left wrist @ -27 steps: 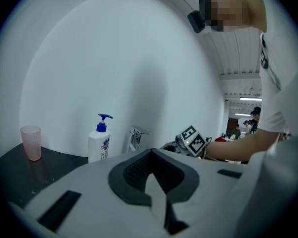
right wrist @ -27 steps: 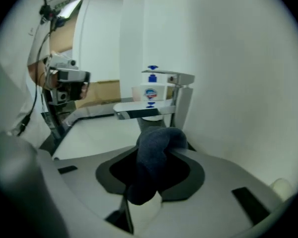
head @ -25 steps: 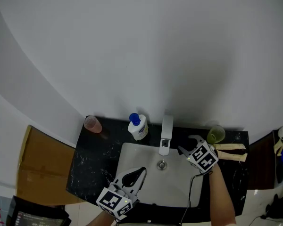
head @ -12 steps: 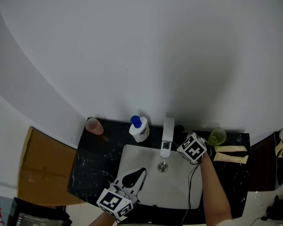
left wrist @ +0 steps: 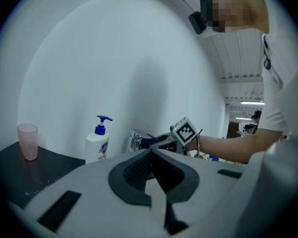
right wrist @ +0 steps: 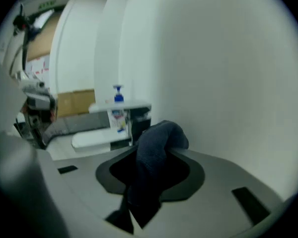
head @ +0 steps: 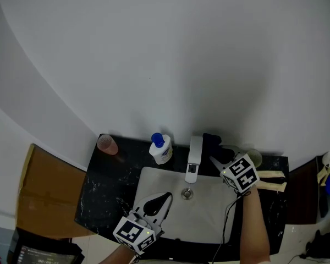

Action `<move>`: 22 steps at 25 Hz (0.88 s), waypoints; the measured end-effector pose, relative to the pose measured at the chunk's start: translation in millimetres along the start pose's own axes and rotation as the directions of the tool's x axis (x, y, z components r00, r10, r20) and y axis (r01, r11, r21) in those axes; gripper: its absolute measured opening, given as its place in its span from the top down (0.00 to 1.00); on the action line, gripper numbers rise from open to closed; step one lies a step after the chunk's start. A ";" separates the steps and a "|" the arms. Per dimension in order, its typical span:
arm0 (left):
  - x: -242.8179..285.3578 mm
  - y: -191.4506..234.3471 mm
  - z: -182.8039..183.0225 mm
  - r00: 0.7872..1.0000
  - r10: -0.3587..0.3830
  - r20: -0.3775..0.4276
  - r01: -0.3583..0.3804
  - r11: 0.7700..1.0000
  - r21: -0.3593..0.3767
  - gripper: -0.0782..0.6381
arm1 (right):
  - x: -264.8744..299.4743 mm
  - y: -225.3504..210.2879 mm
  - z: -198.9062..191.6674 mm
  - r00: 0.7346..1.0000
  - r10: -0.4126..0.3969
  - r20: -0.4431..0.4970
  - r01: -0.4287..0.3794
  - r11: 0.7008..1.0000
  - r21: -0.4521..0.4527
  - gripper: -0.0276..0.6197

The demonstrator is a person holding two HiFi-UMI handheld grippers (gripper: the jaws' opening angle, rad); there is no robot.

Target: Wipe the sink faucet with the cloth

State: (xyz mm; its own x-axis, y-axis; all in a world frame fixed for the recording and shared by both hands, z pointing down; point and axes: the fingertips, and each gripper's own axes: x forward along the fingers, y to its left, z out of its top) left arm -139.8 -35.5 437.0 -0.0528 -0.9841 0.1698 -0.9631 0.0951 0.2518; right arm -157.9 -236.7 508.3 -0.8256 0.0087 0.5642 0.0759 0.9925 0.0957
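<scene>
Moved: right gripper point(head: 219, 154) has swung away from the spout's right side and up toward the far end of the faucet point(head: 193, 157). The cloth point(head: 212, 142) now shows as a dark wad just right of the faucet's base, where a second ago we could hardly see it.
Kept still: left gripper point(head: 165, 198) stays over the near part of the sink point(head: 154, 183).
Right jaws: clamped on the cloth. A folded hump of it sticks out past the tips.
Left jaws: together, with nothing between them.
Cloth: at the far right of the faucet, just beside its body. We cannot tell whether it is touching the metal.
Faucet: at the far middle of the sink, with the spout reaching toward us over the drain point(head: 186, 193).
Meaning: we judge the wipe to be under way, with the pass now at the base and right flank. The top and left side of the spout look like they are still to do.
Next: we would press the wad against the body and draw it toward the spout tip.
Watch: bottle point(head: 161, 148) stands just left of the faucet, and a green cup point(head: 257, 157) stands just right of the right gripper. A wide sweep could knock either.
</scene>
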 end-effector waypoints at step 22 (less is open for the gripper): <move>-14.3 3.7 7.1 1.000 0.010 0.013 -0.010 1.000 0.008 0.89 | 24.2 6.8 -39.0 0.999 -0.008 -0.052 0.010 0.999 0.049 0.76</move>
State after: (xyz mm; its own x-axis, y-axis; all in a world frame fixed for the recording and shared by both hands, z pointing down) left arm -144.4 -22.1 428.7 -0.0661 -0.9850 0.1595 -0.9646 0.1040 0.2425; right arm -155.7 -234.5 554.6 -0.7958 -0.0052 0.6055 0.0398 0.9974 0.0609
